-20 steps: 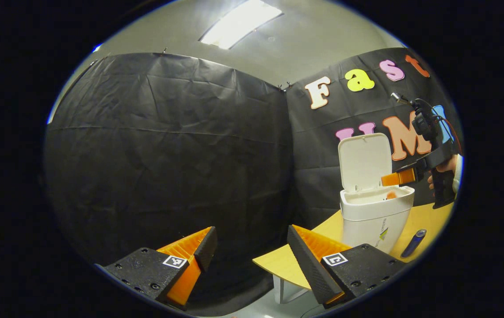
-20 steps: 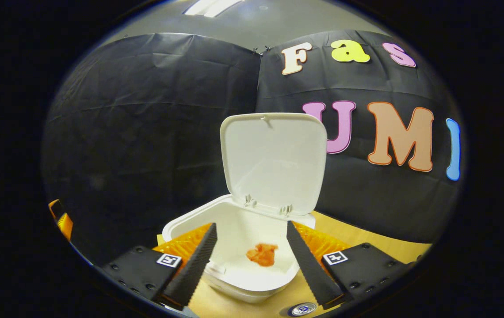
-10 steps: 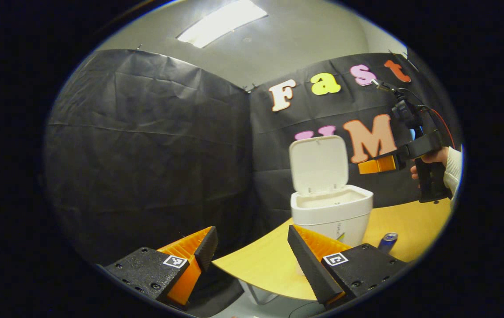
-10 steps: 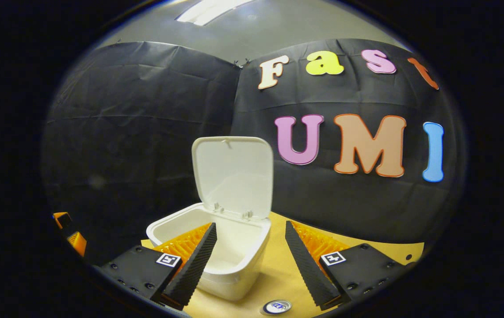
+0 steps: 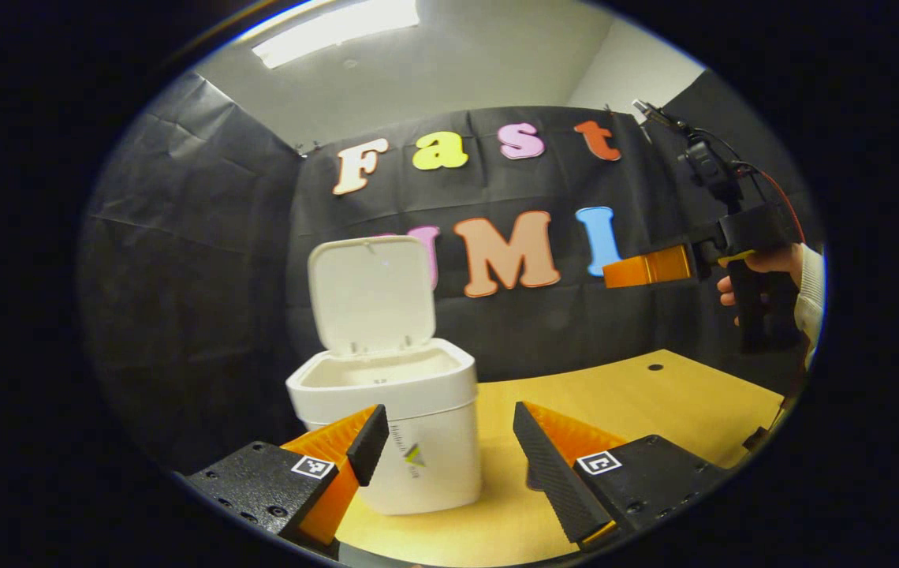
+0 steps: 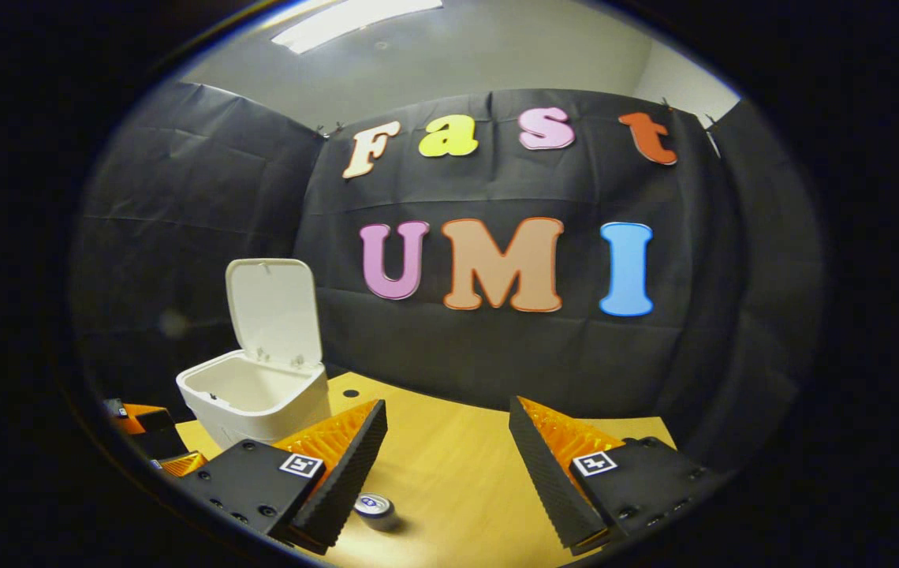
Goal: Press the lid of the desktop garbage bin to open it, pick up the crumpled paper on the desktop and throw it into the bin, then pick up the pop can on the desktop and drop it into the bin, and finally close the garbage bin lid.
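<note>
- We see the wooden desktop [image 6: 465,473] in front of the black cloth wall [image 6: 181,205]; it carries the bin and the can
- The white garbage bin [image 5: 418,442] stands on the desktop with its lid [image 5: 371,293] raised upright at the back; in the right gripper view the bin [image 6: 260,406] is at the left side and its inside looks pale; we cannot tell from here if the crumpled paper lies in it
- The left gripper [image 5: 445,446] is low and near the bin; its fingers are spread wide and hold nothing, and one finger [image 5: 367,446] shows in front of the bin's wall
- The right gripper [image 6: 445,442] is also spread wide and holds nothing; in the left gripper view we see it [image 5: 647,268] high above the desktop, well apart from the bin, with a hand [image 5: 761,272] on its grip
- The pop can [image 6: 376,507] is on the desktop, near the lower edge of the right gripper view, just beside that gripper's left finger; we see its round end
</note>
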`<state>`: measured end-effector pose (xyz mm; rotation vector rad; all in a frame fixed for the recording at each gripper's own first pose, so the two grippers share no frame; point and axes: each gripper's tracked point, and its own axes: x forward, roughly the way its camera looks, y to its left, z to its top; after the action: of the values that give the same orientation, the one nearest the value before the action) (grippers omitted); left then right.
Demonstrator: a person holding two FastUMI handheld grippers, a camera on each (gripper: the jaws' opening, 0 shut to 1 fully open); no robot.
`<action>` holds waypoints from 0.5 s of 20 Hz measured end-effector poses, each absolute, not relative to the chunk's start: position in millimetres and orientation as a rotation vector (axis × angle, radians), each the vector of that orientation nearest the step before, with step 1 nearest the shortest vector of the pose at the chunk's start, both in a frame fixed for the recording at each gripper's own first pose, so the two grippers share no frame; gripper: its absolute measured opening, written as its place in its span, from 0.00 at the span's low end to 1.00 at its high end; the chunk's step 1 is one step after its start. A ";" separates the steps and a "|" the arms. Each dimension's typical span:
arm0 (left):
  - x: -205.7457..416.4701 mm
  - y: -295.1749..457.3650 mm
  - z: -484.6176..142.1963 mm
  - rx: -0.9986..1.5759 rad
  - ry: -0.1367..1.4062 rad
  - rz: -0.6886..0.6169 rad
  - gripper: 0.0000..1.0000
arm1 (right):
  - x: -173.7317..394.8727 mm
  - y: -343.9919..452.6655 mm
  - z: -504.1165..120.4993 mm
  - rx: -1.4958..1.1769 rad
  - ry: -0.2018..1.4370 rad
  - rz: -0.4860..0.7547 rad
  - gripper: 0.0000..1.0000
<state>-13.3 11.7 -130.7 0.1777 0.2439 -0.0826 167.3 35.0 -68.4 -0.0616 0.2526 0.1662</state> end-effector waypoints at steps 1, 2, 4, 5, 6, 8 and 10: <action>-6.4 -1.6 -140.4 0.170 0.253 -0.125 0.95 | 161.1 21.1 -71.5 -0.051 0.257 0.129 0.99; -0.9 -13.0 -153.0 0.159 0.268 -0.165 1.00 | 155.5 10.1 -74.3 -0.035 0.260 0.103 0.98; 9.3 -33.9 -176.5 0.134 0.293 -0.233 0.95 | 141.1 -7.4 -79.9 0.003 0.271 0.051 0.98; 14.4 -41.8 -187.9 0.130 0.304 -0.256 0.95 | 133.7 -15.9 -81.9 0.016 0.273 0.023 1.00; 19.7 -48.2 -199.8 0.132 0.313 -0.274 0.95 | 126.1 -25.2 -83.4 0.022 0.271 -0.011 0.99; 30.1 -60.0 -221.3 0.144 0.319 -0.307 0.95 | 112.0 -39.2 -86.6 0.018 0.270 -0.067 0.98; 39.4 -67.9 -240.8 0.157 0.320 -0.329 0.95 | 97.6 -48.4 -88.1 0.004 0.272 -0.118 0.99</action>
<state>39.4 -67.9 -240.8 0.1572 0.3197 -0.3291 97.6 -48.4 -88.1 0.0041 0.2723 -0.1181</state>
